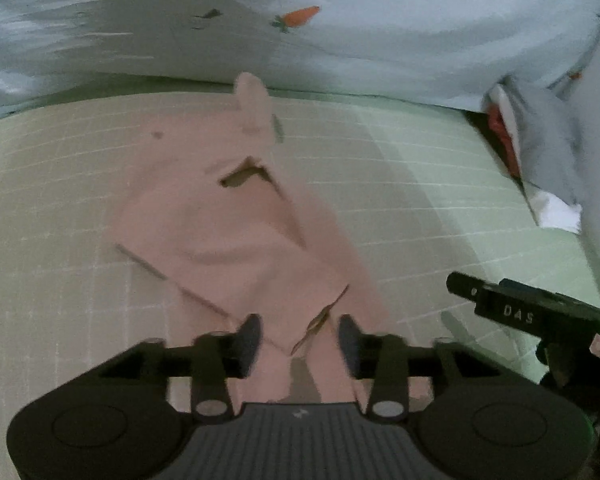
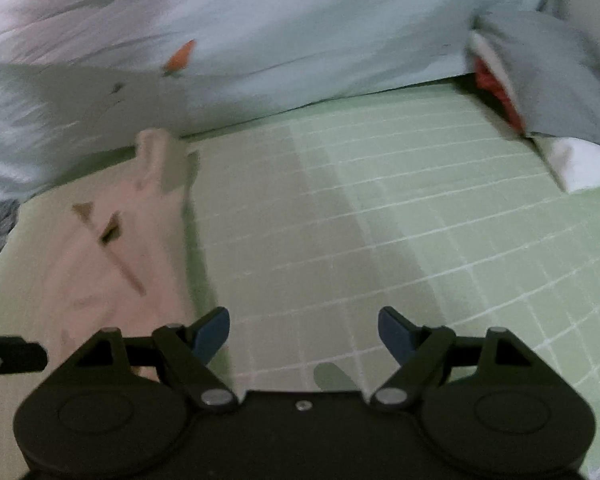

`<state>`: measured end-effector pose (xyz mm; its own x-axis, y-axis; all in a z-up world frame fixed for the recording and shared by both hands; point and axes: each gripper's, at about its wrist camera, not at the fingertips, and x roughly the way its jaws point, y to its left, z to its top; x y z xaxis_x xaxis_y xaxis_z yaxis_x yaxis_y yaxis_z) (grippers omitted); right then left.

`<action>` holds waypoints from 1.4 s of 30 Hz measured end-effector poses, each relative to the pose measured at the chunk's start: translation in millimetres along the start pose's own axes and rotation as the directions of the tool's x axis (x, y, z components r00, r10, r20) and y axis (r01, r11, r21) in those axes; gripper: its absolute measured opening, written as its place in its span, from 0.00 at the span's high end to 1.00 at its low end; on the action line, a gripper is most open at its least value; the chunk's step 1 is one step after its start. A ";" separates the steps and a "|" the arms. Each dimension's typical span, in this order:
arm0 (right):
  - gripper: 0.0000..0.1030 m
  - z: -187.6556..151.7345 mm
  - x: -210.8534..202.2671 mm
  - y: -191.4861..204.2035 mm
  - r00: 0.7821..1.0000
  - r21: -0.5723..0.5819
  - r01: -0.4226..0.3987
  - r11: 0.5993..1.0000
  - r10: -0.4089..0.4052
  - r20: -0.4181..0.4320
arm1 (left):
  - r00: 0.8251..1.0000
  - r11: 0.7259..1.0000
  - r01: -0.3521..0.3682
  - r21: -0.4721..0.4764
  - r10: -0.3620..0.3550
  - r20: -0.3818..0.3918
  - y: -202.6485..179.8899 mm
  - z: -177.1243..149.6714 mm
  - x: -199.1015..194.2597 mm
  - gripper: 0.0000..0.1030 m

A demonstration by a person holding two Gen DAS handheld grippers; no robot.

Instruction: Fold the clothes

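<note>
A pale pink garment point(image 1: 228, 220) lies partly folded on the green grid mat point(image 1: 440, 184), one narrow end reaching toward the far edge. My left gripper point(image 1: 298, 338) hovers open over its near end, fingers on either side of a fold, pink cloth showing between them. In the right wrist view the same pink garment point(image 2: 96, 264) lies to the left. My right gripper point(image 2: 304, 334) stands wide open above the bare mat point(image 2: 440, 216), beside the garment's right edge, nothing between its blue pads. The right gripper's finger point(image 1: 512, 304) shows at the left view's right edge.
A light blue quilt with carrot prints point(image 1: 340, 28) is bunched along the mat's far edge. A grey plush shark with a red mouth point(image 2: 548, 80) lies at the far right, on a white cloth point(image 2: 584, 164).
</note>
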<state>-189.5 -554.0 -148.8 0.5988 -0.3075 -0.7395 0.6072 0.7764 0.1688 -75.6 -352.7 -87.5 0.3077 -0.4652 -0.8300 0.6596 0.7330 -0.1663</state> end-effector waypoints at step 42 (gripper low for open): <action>1.00 -55.3 -29.6 57.5 0.959 -0.039 -0.273 0.961 0.269 -0.086 | 0.983 0.962 -0.182 -0.204 0.178 -0.036 45.5 -53.8 -1.9 0.20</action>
<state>-201.1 -469.8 -153.2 0.6928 -0.0392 -0.7201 0.4000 0.8517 0.3385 -83.1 -291.8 -122.2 0.3950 -0.3088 -0.8652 0.4389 0.8908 -0.1176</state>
